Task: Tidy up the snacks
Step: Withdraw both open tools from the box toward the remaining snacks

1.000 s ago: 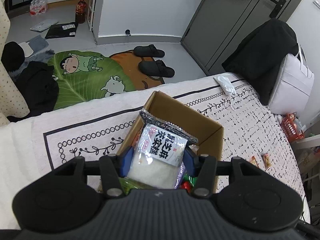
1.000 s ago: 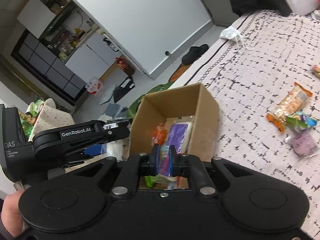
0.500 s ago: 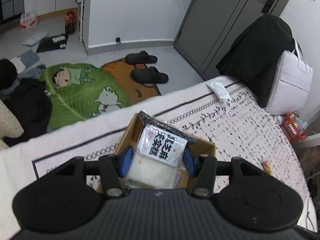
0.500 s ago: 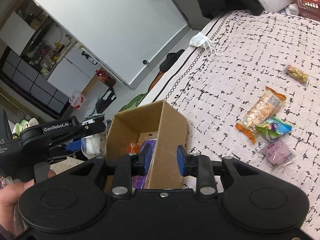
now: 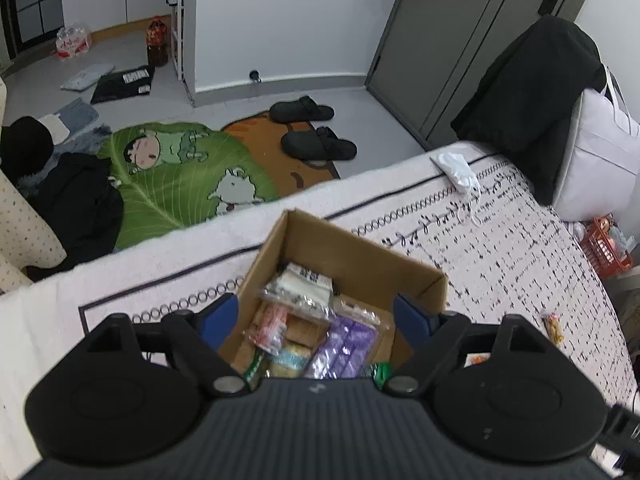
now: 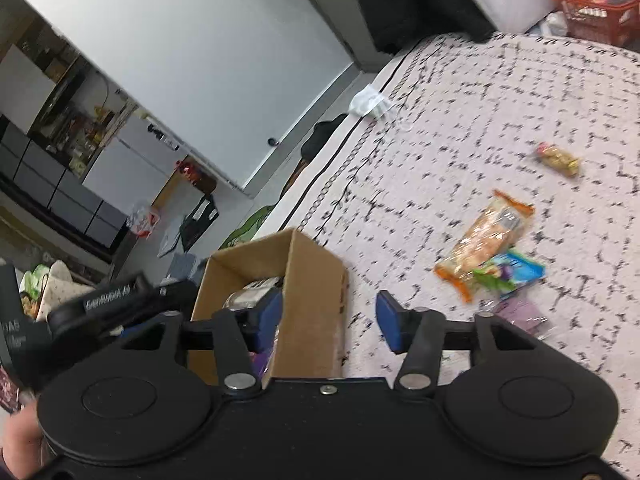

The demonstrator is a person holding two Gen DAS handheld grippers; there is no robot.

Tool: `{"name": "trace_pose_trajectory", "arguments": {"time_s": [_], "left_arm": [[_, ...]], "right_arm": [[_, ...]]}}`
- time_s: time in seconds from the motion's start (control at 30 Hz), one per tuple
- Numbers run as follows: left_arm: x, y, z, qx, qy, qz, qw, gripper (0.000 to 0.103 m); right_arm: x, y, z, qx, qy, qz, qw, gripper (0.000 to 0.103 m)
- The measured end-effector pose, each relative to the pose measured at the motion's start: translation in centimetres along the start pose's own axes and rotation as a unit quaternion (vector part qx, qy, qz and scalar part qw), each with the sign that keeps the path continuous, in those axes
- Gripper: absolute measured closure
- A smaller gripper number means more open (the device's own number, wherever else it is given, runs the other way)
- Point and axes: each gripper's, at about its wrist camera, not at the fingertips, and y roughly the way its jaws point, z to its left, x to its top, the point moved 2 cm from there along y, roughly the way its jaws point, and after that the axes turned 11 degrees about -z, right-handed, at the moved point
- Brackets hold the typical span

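Note:
The open cardboard box sits on the patterned bedspread with several snacks inside. A white packet lies on top at the back, and a purple packet lies nearer to me. My left gripper hovers above the box; its jaws are opening and nothing is between them. My right gripper is over the box's right wall, its jaws opening and gripping nothing. On the spread to the right lie an orange packet, a blue-green packet, a purple packet and a small candy.
A white face mask lies near the bed's far edge. A black jacket is draped over a white bag at the right. A red basket stands beyond the bed. Slippers and a green mat lie on the floor.
The left gripper let go of the white packet, which now lies in the box, and its jaws spread wide. The right gripper released its packet, opened and swung right off the box.

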Motion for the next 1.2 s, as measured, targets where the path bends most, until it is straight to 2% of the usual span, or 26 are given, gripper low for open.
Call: {"name": "trace_pose_trajectory", "arguments": {"time_s": [0.37,0.43,0.7,1.2], "left_arm": [[-1.7,-1.9,-2.2,-0.017,0.018,0.011,0.9996,0.017],[-2.1,-2.4,-2.8,-0.029,0.021,0.008,0.9993,0.008],[-3.2,-3.7,-5.8,-0.055,0.041,0.0,0.9977,0.0],[-5.5,-4.6,-10.4,-0.081,0.049,0.02,0.9953,0.0]], "right_arm": [[1.7,-2.8,-2.5,-0.029,-0.005,-0.026,0.999,0.021],[1.9,-3.2,-2.7,-0.028,-0.01,-0.025,0.999,0.019],[2.6,-5.4,-3.8,-0.042,-0.041,-0.032,0.998,0.009],[3.9,-9.5,-7.5,-0.072,-0.052,-0.061,0.994,0.006]]}}
